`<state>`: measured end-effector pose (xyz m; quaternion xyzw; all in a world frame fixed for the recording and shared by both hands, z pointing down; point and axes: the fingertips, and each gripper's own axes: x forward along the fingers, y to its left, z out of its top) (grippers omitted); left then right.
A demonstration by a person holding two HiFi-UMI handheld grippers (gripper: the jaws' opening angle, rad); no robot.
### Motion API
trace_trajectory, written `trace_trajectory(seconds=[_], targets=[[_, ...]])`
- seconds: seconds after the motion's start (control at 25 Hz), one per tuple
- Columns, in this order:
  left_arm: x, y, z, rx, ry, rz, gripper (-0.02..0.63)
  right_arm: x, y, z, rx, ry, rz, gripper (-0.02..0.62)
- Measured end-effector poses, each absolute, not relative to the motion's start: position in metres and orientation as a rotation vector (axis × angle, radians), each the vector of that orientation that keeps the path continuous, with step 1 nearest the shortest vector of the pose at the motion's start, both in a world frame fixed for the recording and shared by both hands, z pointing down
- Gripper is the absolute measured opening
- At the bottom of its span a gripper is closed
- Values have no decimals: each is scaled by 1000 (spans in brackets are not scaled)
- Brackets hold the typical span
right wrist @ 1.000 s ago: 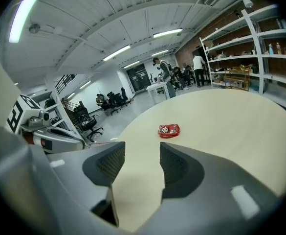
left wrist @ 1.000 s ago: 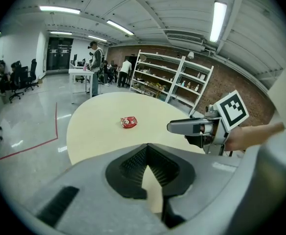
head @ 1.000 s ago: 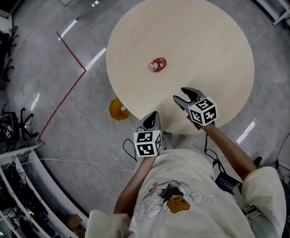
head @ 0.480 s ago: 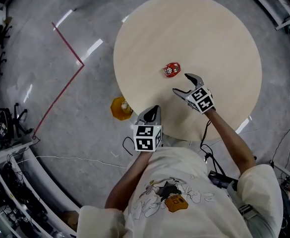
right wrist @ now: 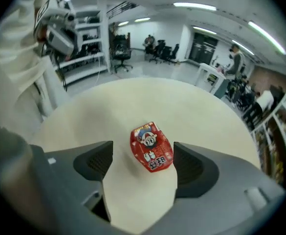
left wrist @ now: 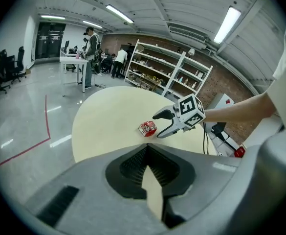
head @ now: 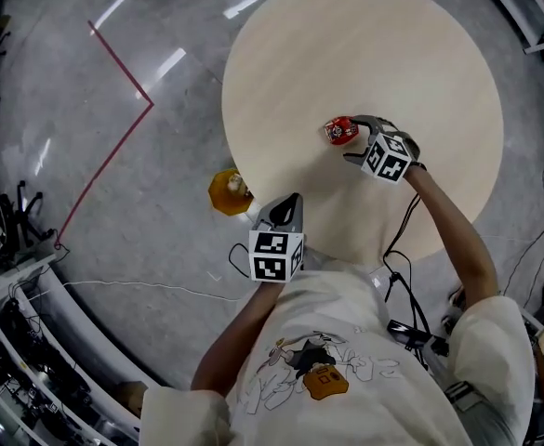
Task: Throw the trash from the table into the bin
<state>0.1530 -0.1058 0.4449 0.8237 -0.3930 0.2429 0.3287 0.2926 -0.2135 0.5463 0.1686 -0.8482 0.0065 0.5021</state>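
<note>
- Red glossy snack packet (right wrist: 151, 147): flat, slightly crinkled film with a cartoon print. It lies on the round table (head: 374, 45), just off centre toward 7 o'clock in the head view, and is the only trash on it.
- Table top: pale wood-look laminate, smooth and matte.
- Right gripper (head: 350, 139): the jaws have just been opening and now stand wide, one each side of the packet. In the right gripper view the packet sits nearer the 3 o'clock pad. Neither ribbed pad presses on it. Judgement: tilted steeply down so the pads can close across the packet's narrow width.
- Left gripper (head: 293, 203): jaws closed together, nothing between them. It hangs over the table rim at 7 o'clock, probably to keep clear of the pick.
- Yellow bin (head: 227, 191): small and round, on the polished grey floor off the rim at 8 o'clock. Judgement: a short carry.
- Risk: thin film may buckle or slide when pinched.
</note>
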Motion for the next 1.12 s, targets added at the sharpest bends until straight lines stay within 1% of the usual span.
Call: trace_trajectory(seconds=[0.12,0.36,0.48,0.52,0.56,0.64,0.88,1.12], targets=[[146,-113,456,2137,-1016,642,6,297,-225,570,229,-1899,-135,391],[138,-121,457,2120,-1010,634,6,291,-239,591,58,-1787,-157,387],[131,-124,457,2107,-1024,620,6,289,-237,595,-5,-1754,-134,371],[130,-125,457,2105,-1028,616,6,289,-236,595,-15,-1752,-124,357],[130,-125,455,2104,-1030,613,6,289,-234,594,-19,-1754,-114,337],[131,-125,454,2103,-1034,608,6,291,-231,594,-13,-1762,-98,331],[137,-118,456,2113,-1047,605,6,294,-232,596,88,-1812,-41,325],[152,-100,444,2134,-1068,598,6,284,-214,560,223,-1953,59,325]])
